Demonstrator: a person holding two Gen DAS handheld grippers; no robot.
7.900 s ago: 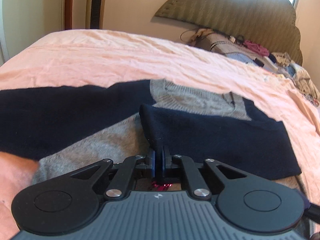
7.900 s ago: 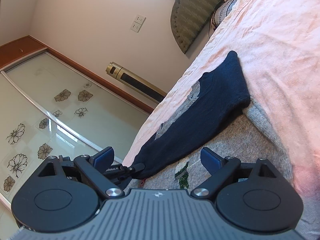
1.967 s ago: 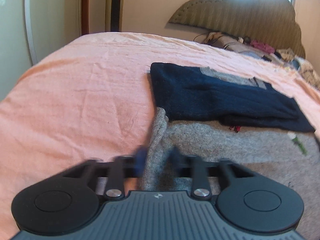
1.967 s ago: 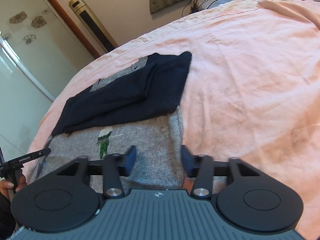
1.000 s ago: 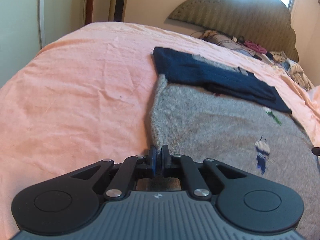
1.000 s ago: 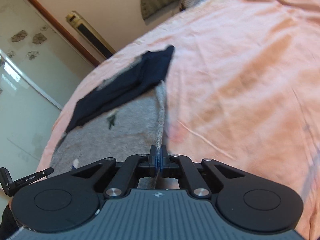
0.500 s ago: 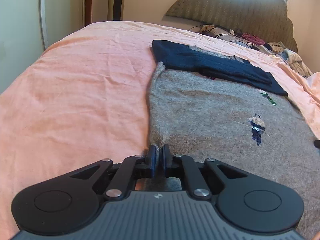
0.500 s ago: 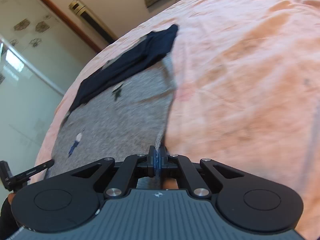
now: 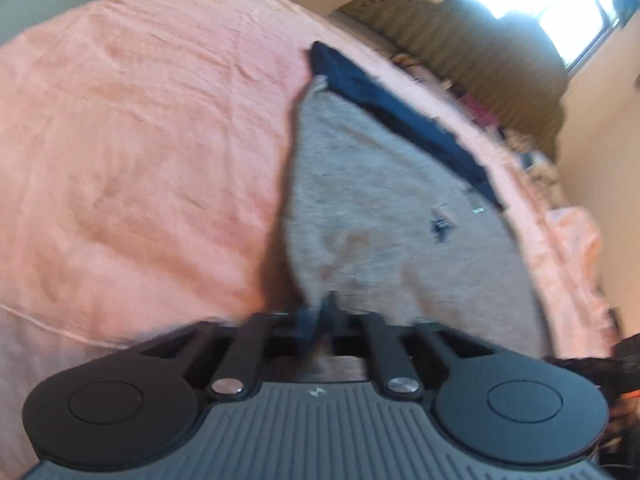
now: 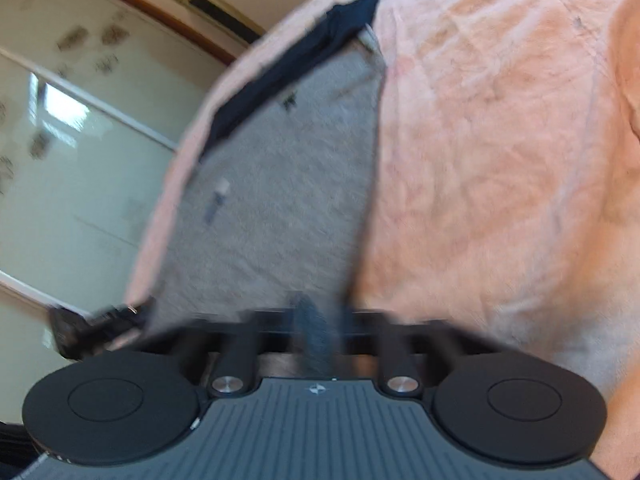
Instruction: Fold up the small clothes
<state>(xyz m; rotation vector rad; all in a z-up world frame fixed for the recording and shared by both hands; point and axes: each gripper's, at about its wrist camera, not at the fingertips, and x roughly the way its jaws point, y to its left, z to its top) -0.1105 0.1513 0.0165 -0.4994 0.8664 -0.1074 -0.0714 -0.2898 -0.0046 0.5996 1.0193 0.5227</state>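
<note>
A small grey knit sweater (image 9: 384,208) lies stretched along the pink bed, its navy sleeves (image 9: 396,112) folded across the far end. My left gripper (image 9: 316,316) is shut on the near left corner of its hem. In the right wrist view the same grey sweater (image 10: 280,200) runs away from me, navy sleeves (image 10: 288,68) at the far end. There my right gripper (image 10: 316,320) is shut on the near right corner of the hem. Both views are blurred by motion. The left gripper's tip (image 10: 92,320) shows at the sweater's other near corner.
The pink bedsheet (image 9: 132,152) covers the whole bed. A padded headboard (image 9: 460,40) with a heap of clothes (image 9: 480,108) stands at the far end under a bright window. A glass sliding door (image 10: 72,128) and a tall gold fan (image 10: 212,4) stand beside the bed.
Both grippers, still shut on the hem corners, have dragged the sweater toward me along the bed. The body has pulled taut and long, and both views have tilted.
</note>
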